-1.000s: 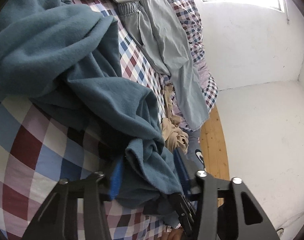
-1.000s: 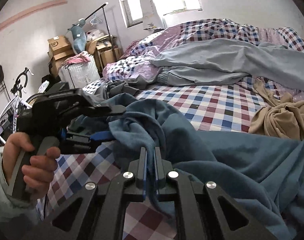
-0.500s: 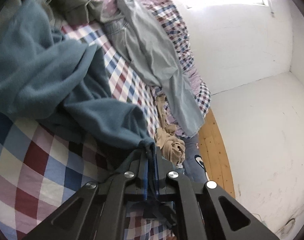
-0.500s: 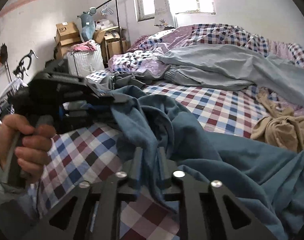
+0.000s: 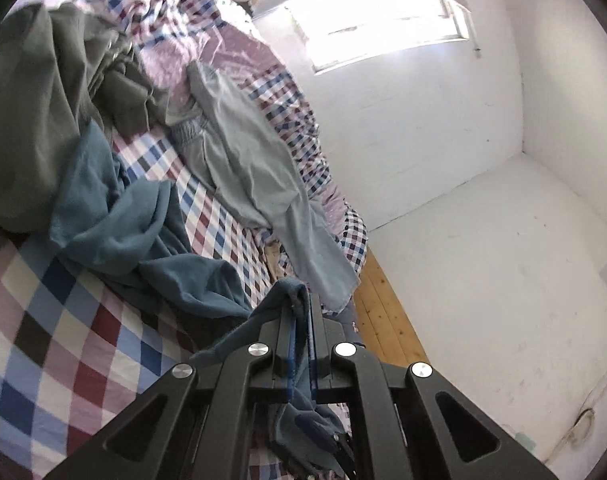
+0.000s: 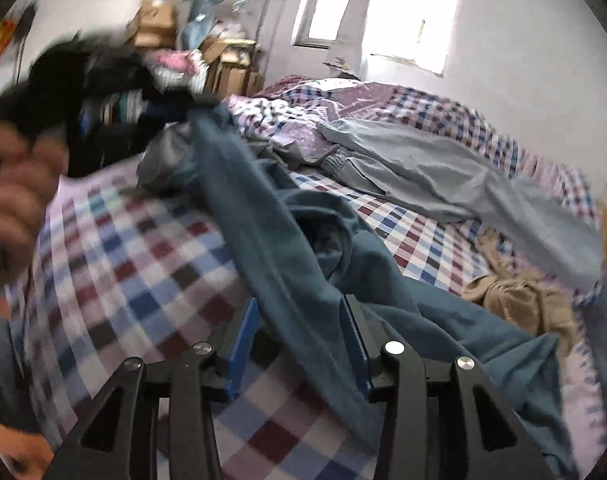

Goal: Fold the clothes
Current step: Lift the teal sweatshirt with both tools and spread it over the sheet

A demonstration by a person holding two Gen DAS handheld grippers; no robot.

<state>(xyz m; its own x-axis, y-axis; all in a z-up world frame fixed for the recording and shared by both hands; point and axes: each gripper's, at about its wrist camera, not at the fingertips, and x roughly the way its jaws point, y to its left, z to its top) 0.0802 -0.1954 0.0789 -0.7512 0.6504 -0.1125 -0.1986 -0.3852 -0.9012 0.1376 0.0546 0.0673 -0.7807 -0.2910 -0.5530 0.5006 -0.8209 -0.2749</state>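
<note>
Since a second ago, the right gripper (image 6: pixel 299 344) has let go: its jaws, then clamped on the cloth, now stand wide apart with the teal garment (image 6: pixel 287 248) merely draped between them. The left gripper (image 5: pixel 300 320), open a second ago, has since closed on an edge of that garment and lifted it up and away to the far left, so a taut band of cloth runs from it down to the bed (image 6: pixel 135 264).

Most of the teal garment (image 5: pixel 143 232) lies crumpled on the checked bedspread. This looks like the opening step: finding edges and spreading the piece flat before any fold. Next, the right gripper probably needs to pinch a matching corner farther along the hem, so both can pull it straight.

Around it, grey trousers (image 6: pixel 443 176) stretch across the far right of the bed, a tan garment (image 6: pixel 519 300) is bunched at the near right, and an olive garment (image 5: pixel 35 128) is heaped at the left, crowding the space for laying out. Boxes (image 6: pixel 227 64) stand against the far wall.
</note>
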